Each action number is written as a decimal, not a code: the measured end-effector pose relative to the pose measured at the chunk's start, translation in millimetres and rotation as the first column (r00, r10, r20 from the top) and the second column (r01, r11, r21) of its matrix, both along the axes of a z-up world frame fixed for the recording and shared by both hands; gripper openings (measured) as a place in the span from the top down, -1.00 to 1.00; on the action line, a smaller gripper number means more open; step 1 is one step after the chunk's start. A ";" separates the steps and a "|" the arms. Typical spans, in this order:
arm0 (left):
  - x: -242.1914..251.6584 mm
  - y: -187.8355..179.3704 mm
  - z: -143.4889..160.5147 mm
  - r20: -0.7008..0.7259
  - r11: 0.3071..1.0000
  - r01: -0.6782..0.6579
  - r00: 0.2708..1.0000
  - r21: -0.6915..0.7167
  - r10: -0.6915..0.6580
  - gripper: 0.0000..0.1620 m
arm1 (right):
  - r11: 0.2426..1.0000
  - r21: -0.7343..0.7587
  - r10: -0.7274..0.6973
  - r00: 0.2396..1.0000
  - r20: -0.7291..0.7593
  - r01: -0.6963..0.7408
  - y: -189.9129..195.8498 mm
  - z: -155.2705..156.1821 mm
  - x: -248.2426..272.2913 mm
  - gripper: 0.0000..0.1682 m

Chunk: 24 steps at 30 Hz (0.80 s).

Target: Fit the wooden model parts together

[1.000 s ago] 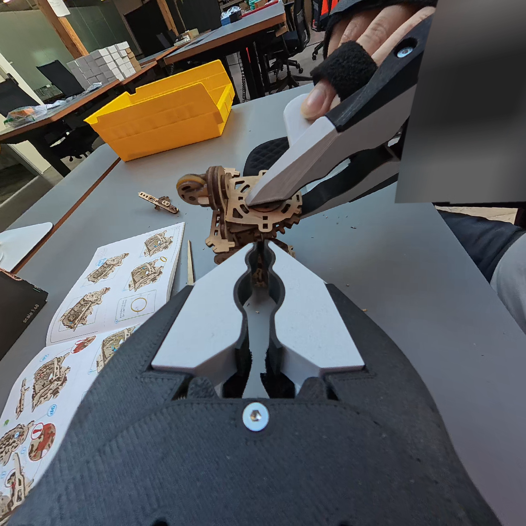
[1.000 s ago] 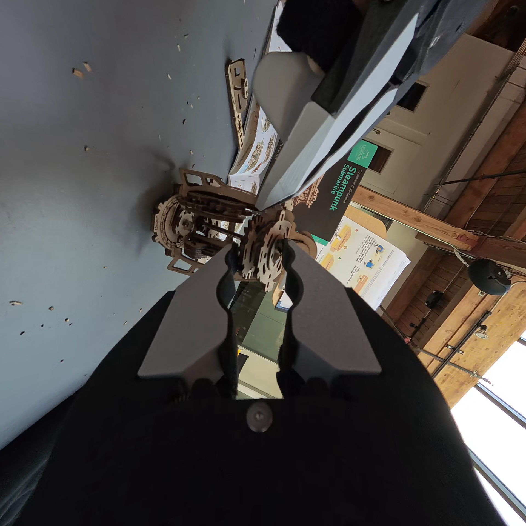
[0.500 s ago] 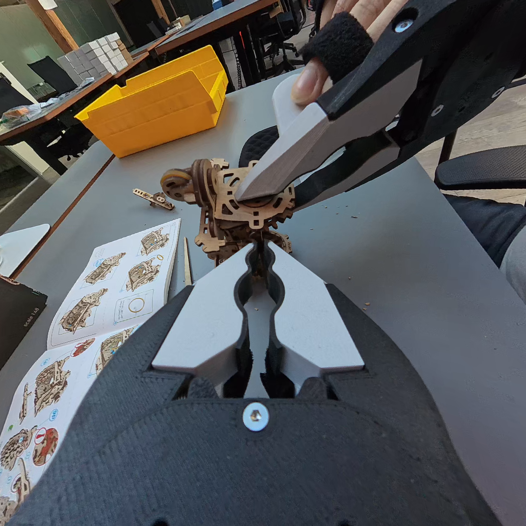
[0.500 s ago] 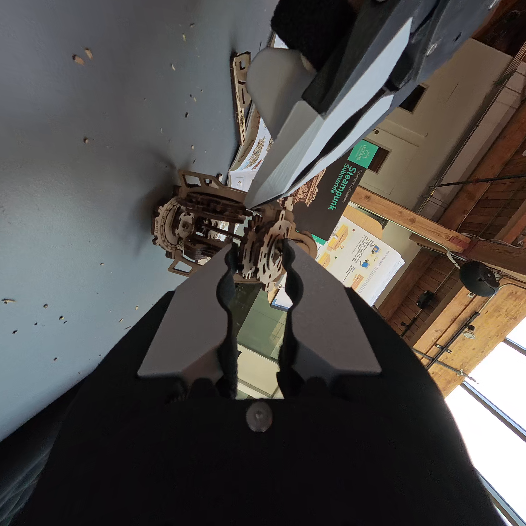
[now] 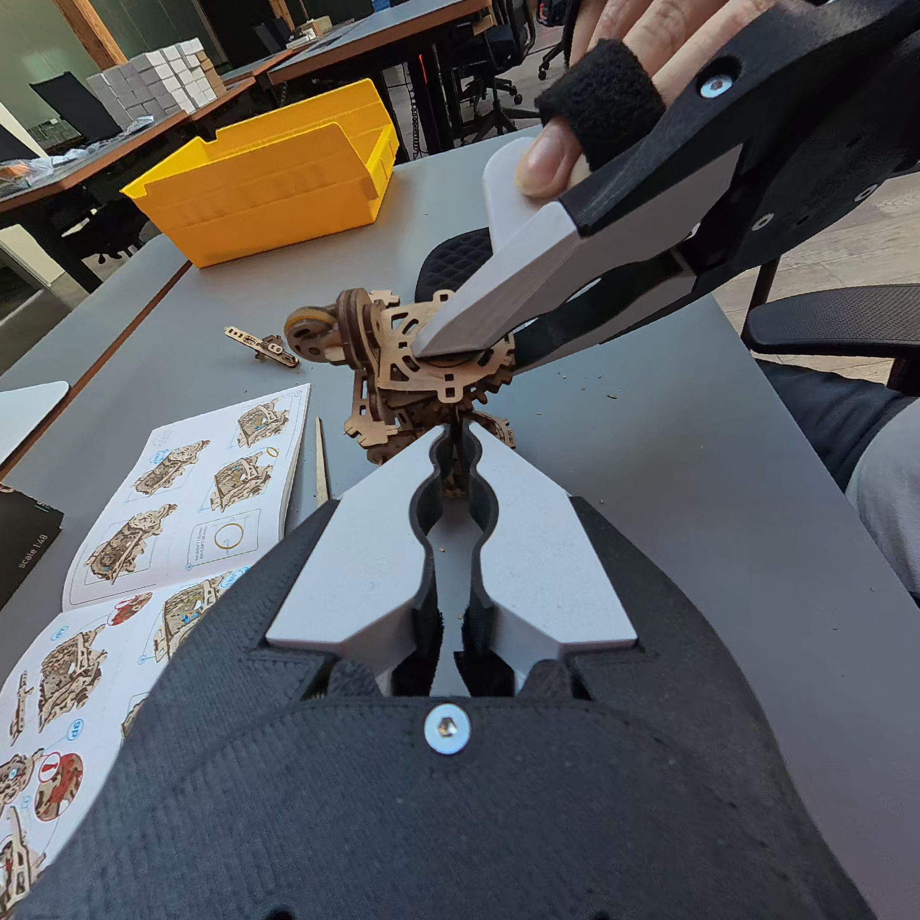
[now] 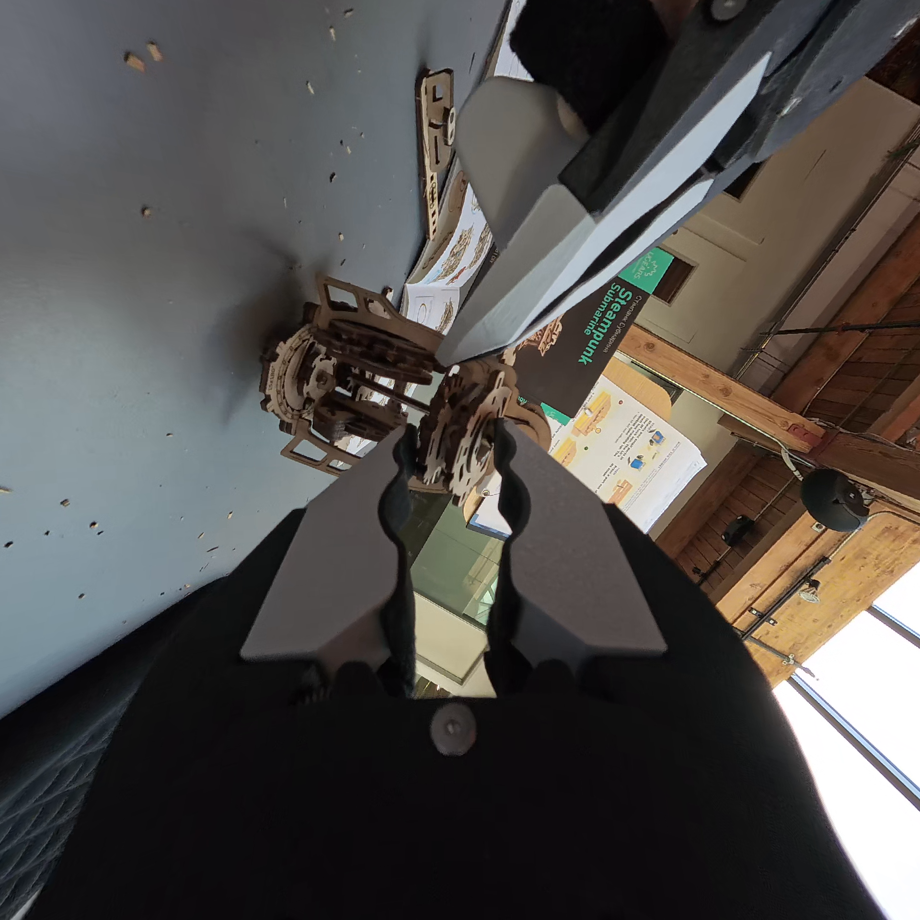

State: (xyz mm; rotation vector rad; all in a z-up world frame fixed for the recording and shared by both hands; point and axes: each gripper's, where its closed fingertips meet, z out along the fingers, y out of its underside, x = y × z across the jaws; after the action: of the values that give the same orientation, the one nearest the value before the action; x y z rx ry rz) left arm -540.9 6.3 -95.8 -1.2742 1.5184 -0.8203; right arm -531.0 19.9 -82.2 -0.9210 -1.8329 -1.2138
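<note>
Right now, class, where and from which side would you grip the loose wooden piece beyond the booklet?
Grip the loose wooden piece across its narrow middle, coming straight down. It lies flat on the table, long and thin, left of the wooden model, so closing across its width probably suits.

At the centre of the frame, the left gripper (image 5: 457, 438) pinches a thin lower piece of the wooden model (image 5: 398, 358) between nearly closed fingertips. From the upper right, the right gripper (image 5: 468, 348) clamps the model's geared top plate. An open instruction booklet (image 5: 189, 498) lies at lower left on the grey table (image 5: 672, 498), a yellow bin (image 5: 269, 184) at upper left.
</note>
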 end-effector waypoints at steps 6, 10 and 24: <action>0.0 -0.7 1.2 0.000 1.000 -0.001 1.000 -0.019 0.001 1.00 | 1.000 0.011 -0.003 0.999 0.032 0.003 0.5 0.1 0.4 0.64; 0.6 -0.1 2.6 0.003 0.999 -0.004 1.000 -0.032 0.004 1.00 | 1.000 0.006 -0.027 0.999 0.032 0.027 1.7 0.9 1.8 0.63; 0.4 -2.9 3.1 0.004 0.999 0.014 1.000 -0.035 -0.013 1.00 | 1.000 0.012 0.013 1.000 -0.018 -0.013 -3.9 2.2 -4.8 0.48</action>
State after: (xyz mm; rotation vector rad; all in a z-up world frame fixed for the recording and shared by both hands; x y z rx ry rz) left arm -540.5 3.4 -92.7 -1.2887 1.5173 -0.8610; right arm -535.7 16.0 -80.1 -0.9089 -1.8129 -1.2038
